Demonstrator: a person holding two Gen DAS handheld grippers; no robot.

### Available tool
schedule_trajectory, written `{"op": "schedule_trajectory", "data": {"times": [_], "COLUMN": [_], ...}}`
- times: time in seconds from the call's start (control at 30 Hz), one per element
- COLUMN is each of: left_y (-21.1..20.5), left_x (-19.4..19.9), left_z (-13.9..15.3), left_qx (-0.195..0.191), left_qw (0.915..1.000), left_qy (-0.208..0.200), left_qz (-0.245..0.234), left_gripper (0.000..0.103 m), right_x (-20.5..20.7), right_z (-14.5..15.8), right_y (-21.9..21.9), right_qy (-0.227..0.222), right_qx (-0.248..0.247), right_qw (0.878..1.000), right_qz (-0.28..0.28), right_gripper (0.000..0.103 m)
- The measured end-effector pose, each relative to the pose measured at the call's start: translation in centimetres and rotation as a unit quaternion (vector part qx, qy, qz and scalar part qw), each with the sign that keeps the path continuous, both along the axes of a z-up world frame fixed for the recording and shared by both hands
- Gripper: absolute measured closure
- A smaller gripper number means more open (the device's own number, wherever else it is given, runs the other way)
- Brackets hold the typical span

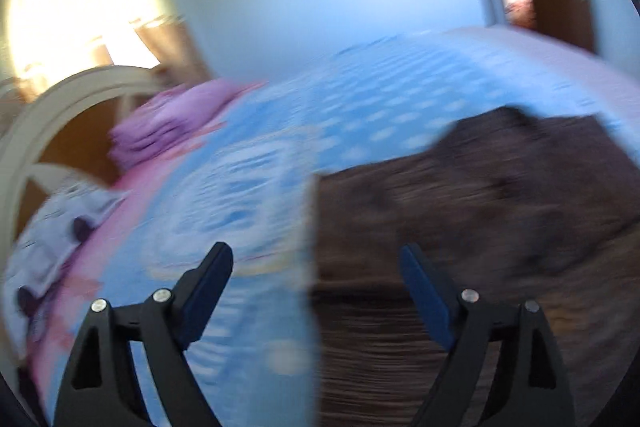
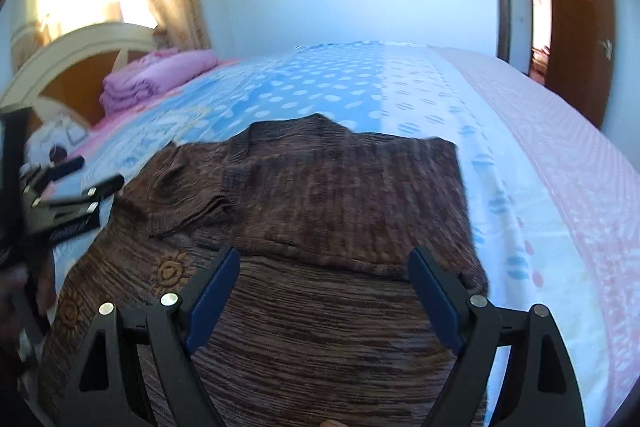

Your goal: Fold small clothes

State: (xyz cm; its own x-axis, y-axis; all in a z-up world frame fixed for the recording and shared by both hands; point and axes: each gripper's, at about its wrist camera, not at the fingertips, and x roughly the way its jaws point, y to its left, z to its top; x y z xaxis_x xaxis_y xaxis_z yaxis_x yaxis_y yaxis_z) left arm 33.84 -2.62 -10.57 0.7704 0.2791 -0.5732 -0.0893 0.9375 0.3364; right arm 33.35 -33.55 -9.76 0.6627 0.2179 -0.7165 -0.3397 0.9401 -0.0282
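While the brown knitted sweater (image 2: 320, 195) lies spread on the bed (image 2: 520, 131), both grippers hang over it with their jaws wide apart and nothing between them. In the right wrist view the right gripper (image 2: 324, 291) points down at the sweater's lower half, above the striped knit, with a folded sleeve (image 2: 192, 195) lying across the chest area ahead and to the left. Two orange sun patterns (image 2: 172, 271) show on the cloth near the gripper's left finger. At the left edge of that view the left gripper (image 2: 98, 173) sits beside the sweater's left side, over the blue and pink sheet. The left wrist view is badly blurred; it shows the left gripper (image 1: 316, 279) straddling the sweater's (image 1: 480, 227) left edge, one finger over the sheet and one over the knit. A stack of folded pink bedding (image 2: 156, 79) rests near the headboard (image 2: 76, 63), well apart from the sweater.
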Motion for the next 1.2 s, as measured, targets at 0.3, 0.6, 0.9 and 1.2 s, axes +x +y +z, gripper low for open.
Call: {"op": "schedule_trajectory", "data": {"times": [0.3,0.6,0.9,1.2], "left_y": [4.7,4.9,5.3,5.1], "left_x": [5.2,4.8,4.8,4.7], "left_z": [-3.7,-4.9,-5.0,-5.1], "left_qx": [-0.034,-0.059,-0.064,-0.059], "left_qw": [0.9951,0.9937,0.9936,0.9941], "left_qy": [0.070,0.078,0.075,0.071], "left_qz": [0.061,0.055,0.056,0.058], "left_gripper": [0.015,0.013,0.012,0.011], "right_x": [2.7,2.5,4.6,12.6], "right_z": [-0.3,-6.7,-3.0,-3.0], "right_y": [11.7,17.9,17.1,11.0], "right_qy": [0.022,0.075,0.040,0.050], "right_qx": [-0.065,-0.135,-0.115,-0.137], "right_qw": [0.993,0.978,0.985,0.989], "right_qz": [0.091,0.143,0.125,-0.029], "right_gripper": [0.017,0.054,0.098,0.059]}}
